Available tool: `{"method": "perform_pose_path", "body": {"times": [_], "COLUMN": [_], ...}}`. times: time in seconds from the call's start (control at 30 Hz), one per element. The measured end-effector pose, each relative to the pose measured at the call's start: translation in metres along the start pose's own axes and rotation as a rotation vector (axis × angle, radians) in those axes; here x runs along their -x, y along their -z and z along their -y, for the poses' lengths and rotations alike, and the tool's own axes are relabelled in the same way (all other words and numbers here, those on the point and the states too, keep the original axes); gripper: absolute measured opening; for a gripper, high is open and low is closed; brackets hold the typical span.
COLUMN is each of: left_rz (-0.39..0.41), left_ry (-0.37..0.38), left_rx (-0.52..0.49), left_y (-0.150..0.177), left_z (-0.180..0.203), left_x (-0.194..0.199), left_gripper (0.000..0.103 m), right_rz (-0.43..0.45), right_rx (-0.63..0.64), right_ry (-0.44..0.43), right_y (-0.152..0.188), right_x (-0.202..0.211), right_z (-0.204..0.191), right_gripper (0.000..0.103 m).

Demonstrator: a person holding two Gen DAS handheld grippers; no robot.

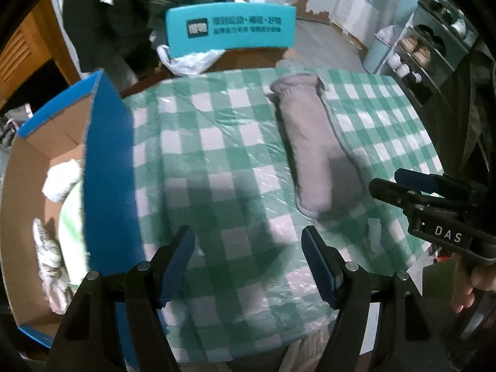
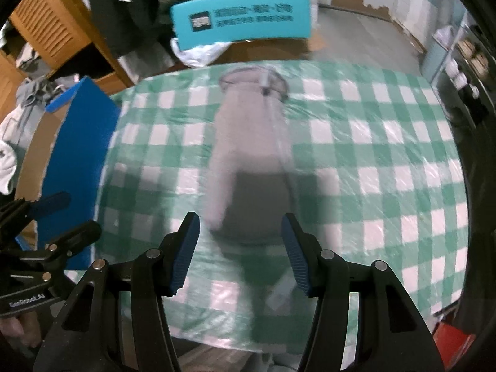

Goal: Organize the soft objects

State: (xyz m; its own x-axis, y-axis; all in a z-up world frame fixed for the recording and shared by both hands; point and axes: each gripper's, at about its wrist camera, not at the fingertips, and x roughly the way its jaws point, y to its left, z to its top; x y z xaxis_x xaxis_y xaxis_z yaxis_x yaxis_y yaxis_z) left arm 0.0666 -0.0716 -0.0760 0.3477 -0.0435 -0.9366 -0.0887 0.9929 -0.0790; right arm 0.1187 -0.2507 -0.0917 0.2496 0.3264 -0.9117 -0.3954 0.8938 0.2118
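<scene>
A folded grey towel (image 1: pixel 313 148) lies lengthwise on the table (image 1: pixel 217 155), which carries a green-and-white checked cloth under clear plastic; the towel runs from close to the far edge toward the near edge, right of the table's middle in the left wrist view. The right gripper (image 2: pixel 240 254) hovers above the near end of the towel, its jaws spread apart with nothing between them, the blue pads (image 2: pixel 186 257) standing either side of that end. The left gripper (image 1: pixel 248 263) is likewise spread wide and holds nothing, over bare cloth near the table's near edge, between the towel and the box. A blue cardboard box (image 1: pixel 105 167) stands against the left edge of the table, open at the top, with pale soft cloths (image 1: pixel 62 210) bunched inside. Beyond the far edge a teal chair back (image 1: pixel 229 29) shows
</scene>
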Motion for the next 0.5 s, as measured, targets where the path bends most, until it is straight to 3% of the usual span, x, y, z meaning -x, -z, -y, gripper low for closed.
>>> {"method": "perform_pose_path", "body": {"times": [0.5], "left_rz": [-0.095], "left_ry": [0.034], "left_rx": [0.009], "left_y": [0.016], "left_z": [0.014], "left_x": [-0.041], "left_gripper": [0.073], "right_rz": [-0.133], "right_rx": [-0.073], "right_ry": [0.025], "right_y": [0.041], "right_x": [-0.031], "right_z": [0.029], "right_gripper": [0.055]}}
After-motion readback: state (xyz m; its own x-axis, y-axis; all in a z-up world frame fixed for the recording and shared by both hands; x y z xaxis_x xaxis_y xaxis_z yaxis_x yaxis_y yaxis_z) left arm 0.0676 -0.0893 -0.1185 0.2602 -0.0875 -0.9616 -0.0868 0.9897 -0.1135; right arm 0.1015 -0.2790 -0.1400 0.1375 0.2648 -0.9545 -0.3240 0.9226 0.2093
